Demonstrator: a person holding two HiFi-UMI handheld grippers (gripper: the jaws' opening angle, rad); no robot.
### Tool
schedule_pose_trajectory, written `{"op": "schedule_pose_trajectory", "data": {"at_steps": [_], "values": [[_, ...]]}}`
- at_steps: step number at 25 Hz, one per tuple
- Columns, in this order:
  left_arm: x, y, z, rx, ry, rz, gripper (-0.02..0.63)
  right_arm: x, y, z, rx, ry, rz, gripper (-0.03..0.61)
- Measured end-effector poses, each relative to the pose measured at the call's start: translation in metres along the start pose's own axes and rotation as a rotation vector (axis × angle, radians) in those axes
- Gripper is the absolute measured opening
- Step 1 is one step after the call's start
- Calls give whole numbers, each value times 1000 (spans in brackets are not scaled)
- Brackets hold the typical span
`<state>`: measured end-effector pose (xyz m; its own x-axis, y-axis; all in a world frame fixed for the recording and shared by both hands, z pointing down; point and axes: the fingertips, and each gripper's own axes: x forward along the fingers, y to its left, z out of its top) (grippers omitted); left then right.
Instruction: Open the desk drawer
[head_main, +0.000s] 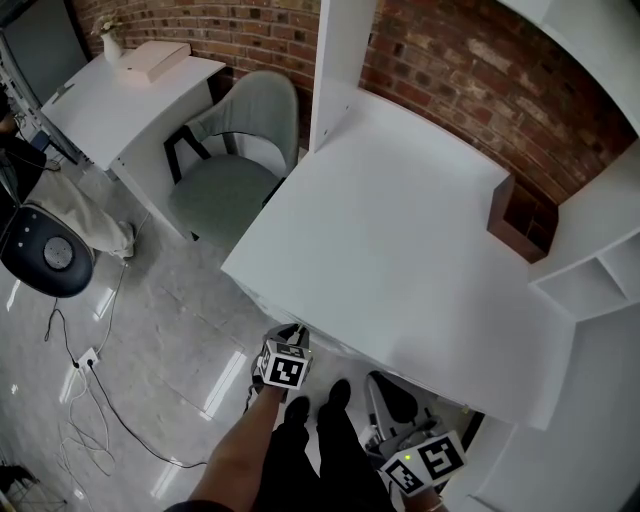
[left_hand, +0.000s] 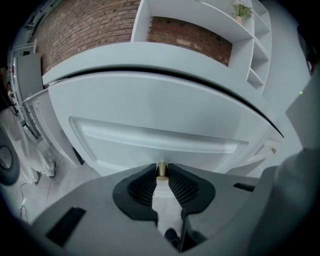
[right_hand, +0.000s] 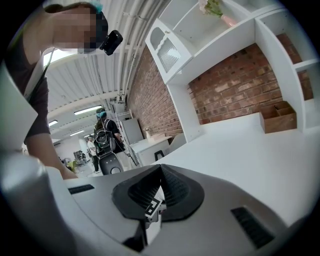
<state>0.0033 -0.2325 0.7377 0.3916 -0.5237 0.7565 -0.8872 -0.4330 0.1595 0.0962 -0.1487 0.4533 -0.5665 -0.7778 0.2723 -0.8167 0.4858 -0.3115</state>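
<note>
The white desk (head_main: 400, 250) has a drawer whose front (left_hand: 150, 135) fills the left gripper view, with a small brass knob (left_hand: 161, 168) at its lower middle. My left gripper (left_hand: 161, 173) is shut on that knob, its dark ribbed pads (left_hand: 145, 187) pressing it from both sides. In the head view the left gripper (head_main: 292, 333) sits at the desk's near edge. My right gripper (right_hand: 161, 169) is shut with nothing between its jaws and looks level across the desk top (right_hand: 240, 150); in the head view the right gripper (head_main: 395, 410) is low at the right.
A grey chair (head_main: 235, 150) stands left of the desk, with a second white desk (head_main: 130, 90) beyond it. A black stool (head_main: 50, 255) and cables (head_main: 90, 400) are on the floor. A wooden box (head_main: 520, 215) sits at the back of the desk. People stand far off (right_hand: 102, 135).
</note>
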Motion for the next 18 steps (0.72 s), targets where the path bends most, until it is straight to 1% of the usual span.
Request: {"op": "schedule_pose_trajectory", "data": {"at_steps": [9, 18], "values": [[-15, -1, -17, 22, 19, 6, 78, -5, 14, -1, -4, -7, -2, 5], [-32, -2, -38, 9, 34, 1, 78, -4, 36, -6, -12, -6, 24, 5]]}}
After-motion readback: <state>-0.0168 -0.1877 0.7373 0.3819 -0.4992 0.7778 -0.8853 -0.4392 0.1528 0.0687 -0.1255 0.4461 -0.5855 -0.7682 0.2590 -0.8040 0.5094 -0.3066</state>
